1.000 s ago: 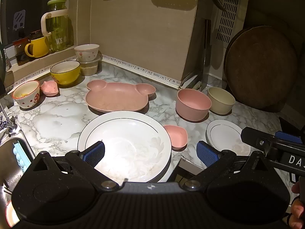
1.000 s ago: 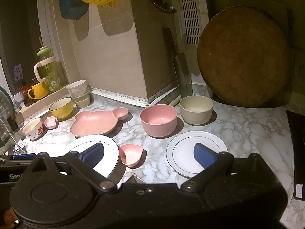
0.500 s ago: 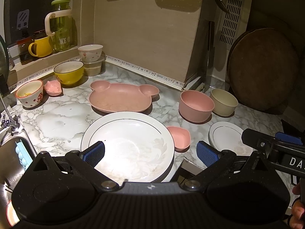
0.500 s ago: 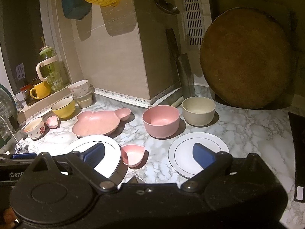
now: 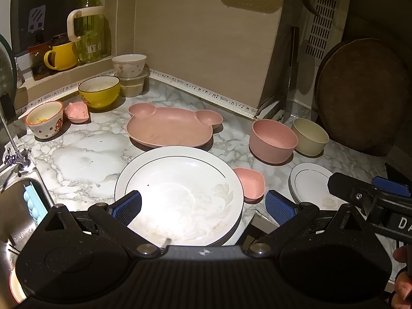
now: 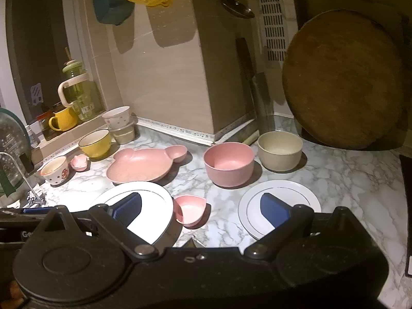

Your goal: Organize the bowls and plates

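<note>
Both grippers hang over a marble counter (image 5: 85, 154) full of dishes. The left gripper (image 5: 203, 206) has its blue fingers (image 5: 127, 206) wide apart and holds nothing. It sits above a big white plate (image 5: 180, 185) at the front edge of the counter. The right gripper (image 6: 200, 207) is wide open too, and it holds nothing. One of its fingers (image 6: 274, 209) is over a small white plate (image 6: 280, 193) on the right.

Between the two white plates sits a little pink heart dish (image 6: 190, 208), just beside the big plate. Behind the big plate lies a pink bear plate (image 5: 172, 126). To the right of it stand a pink bowl (image 6: 229, 162) and a cream bowl (image 6: 280, 149), close together. A round wooden board (image 6: 342, 79) leans on the wall behind them.

On the left, by the wall, there is a yellow bowl (image 5: 99, 91), a tiny pink dish (image 5: 77, 112) and a spotted cup (image 5: 45, 119). A white bowl (image 5: 128, 64) sits on top of a tub in the corner. A yellow mug (image 5: 61, 56) and a green jug (image 5: 88, 31) stand on the ledge. A sink (image 5: 15, 206) is at the far left.
</note>
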The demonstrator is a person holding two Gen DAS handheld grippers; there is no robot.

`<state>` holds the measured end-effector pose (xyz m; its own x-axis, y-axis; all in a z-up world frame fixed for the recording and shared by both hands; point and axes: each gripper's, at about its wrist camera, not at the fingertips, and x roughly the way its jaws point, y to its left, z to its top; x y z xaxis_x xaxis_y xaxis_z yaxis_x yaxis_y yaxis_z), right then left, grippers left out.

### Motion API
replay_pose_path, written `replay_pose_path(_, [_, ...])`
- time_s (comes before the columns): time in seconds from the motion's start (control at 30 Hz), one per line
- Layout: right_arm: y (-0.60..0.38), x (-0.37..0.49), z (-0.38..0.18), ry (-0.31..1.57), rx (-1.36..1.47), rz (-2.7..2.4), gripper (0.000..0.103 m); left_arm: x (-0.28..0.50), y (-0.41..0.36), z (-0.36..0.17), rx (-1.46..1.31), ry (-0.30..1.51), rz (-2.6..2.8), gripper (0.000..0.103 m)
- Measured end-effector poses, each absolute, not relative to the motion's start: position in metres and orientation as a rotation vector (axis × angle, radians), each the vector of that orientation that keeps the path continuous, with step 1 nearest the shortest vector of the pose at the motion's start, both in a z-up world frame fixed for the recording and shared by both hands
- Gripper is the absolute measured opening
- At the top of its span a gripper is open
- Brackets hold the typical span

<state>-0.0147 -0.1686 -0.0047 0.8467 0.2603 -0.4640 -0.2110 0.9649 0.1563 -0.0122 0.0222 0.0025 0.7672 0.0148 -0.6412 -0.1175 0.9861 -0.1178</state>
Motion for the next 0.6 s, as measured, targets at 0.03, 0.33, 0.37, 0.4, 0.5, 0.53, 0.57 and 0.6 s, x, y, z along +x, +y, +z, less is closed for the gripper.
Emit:
replay_pose_path(0.03, [-0.167, -0.014, -0.005, 0.504, 0.098, 0.256, 0.099, -0.011, 0.024, 0.001, -0.157, 0.696, 0.075, 0.103])
replay_pose_path(0.33, [-0.145, 0.012, -0.018, 0.528, 0.03, 0.302, 0.1, 0.011, 0.066, -0.023, -0.109, 0.712, 0.171, 0.103])
replay_pose_path(0.37, [-0.142, 0.016, -0.021, 0.533, 0.016, 0.308, 0.1, 0.015, 0.073, -0.026, -0.104, 0.721, 0.181, 0.103])
replay_pose_path(0.4, [-0.139, 0.022, -0.025, 0.548, 0.007, 0.315, 0.1, 0.02, 0.081, -0.03, -0.11, 0.733, 0.187, 0.103])
replay_pose_path(0.5, [-0.129, 0.041, -0.038, 0.607, -0.003, 0.353, 0.096, 0.035, 0.102, -0.04, -0.15, 0.769, 0.195, 0.103])
replay_pose_path(0.53, [-0.125, 0.048, -0.042, 0.634, 0.001, 0.36, 0.095, 0.04, 0.107, -0.043, -0.164, 0.777, 0.191, 0.103])
replay_pose_path(0.57, [-0.123, 0.057, -0.047, 0.664, 0.009, 0.366, 0.089, 0.045, 0.112, -0.047, -0.174, 0.783, 0.19, 0.103])
replay_pose_path(0.6, [-0.12, 0.065, -0.052, 0.702, 0.02, 0.36, 0.083, 0.049, 0.115, -0.049, -0.176, 0.787, 0.19, 0.103])
